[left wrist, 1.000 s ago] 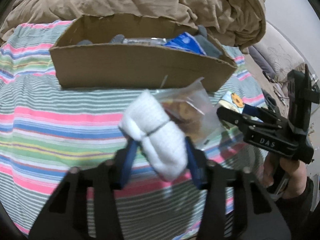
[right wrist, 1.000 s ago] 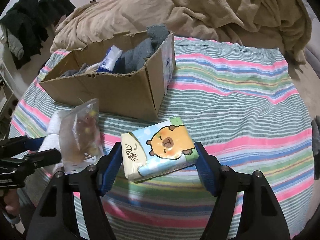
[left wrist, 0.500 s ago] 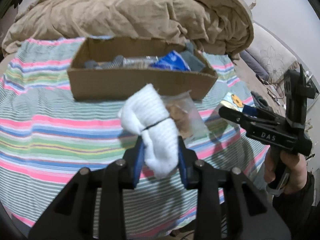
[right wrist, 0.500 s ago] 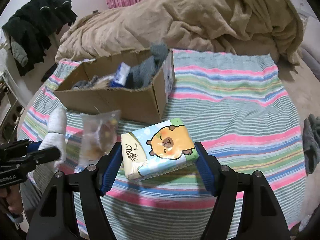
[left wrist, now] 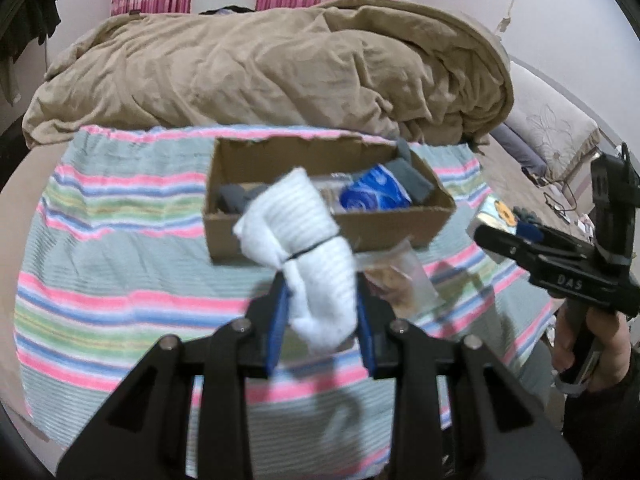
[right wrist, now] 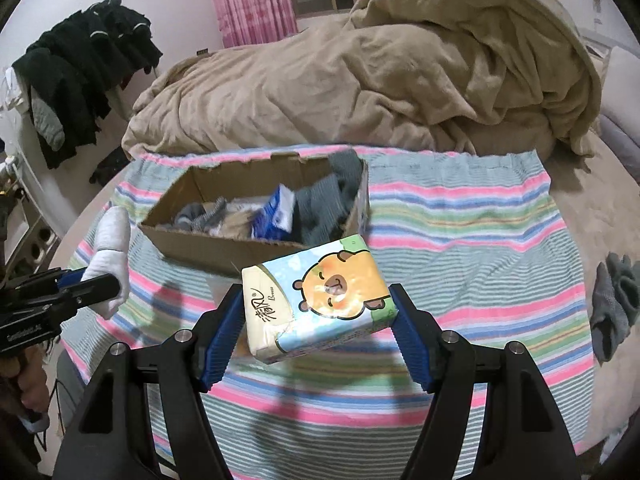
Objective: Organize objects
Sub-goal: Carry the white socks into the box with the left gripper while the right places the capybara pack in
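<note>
A: Left gripper (left wrist: pixel 320 312) pinches the white sock roll (left wrist: pixel 308 248), lifted clear of the striped blanket (left wrist: pixel 120 280). The roll leans up and left out of the jaws.

B: Right gripper (right wrist: pixel 318 332) clamps the tissue pack (right wrist: pixel 320 300) by its two short ends, also in the air. Pack tilted, one corner low.

A: Box (left wrist: pixel 400 228) sits ahead of both, open top, near the beige duvet (left wrist: pixel 280 60). Inside: grey socks, a blue packet. Already fairly full.

B: A clear bag (left wrist: pixel 400 280) lies on the blanket just before the box, under the left gripper's path.

A: Risks, as I judge them. The sock is soft and held low, so most of it hangs free of the fingers; a quick swing may let it slip or catch on the near wall.

B: The pack is slick film and squashy. A loose squeeze lets it rotate and drop short, onto the bag.

A: Both tools heading for one opening could collide. Better one at a time.

B: Grey cloth (right wrist: pixel 616 304) at the right edge is not yet collected.
</note>
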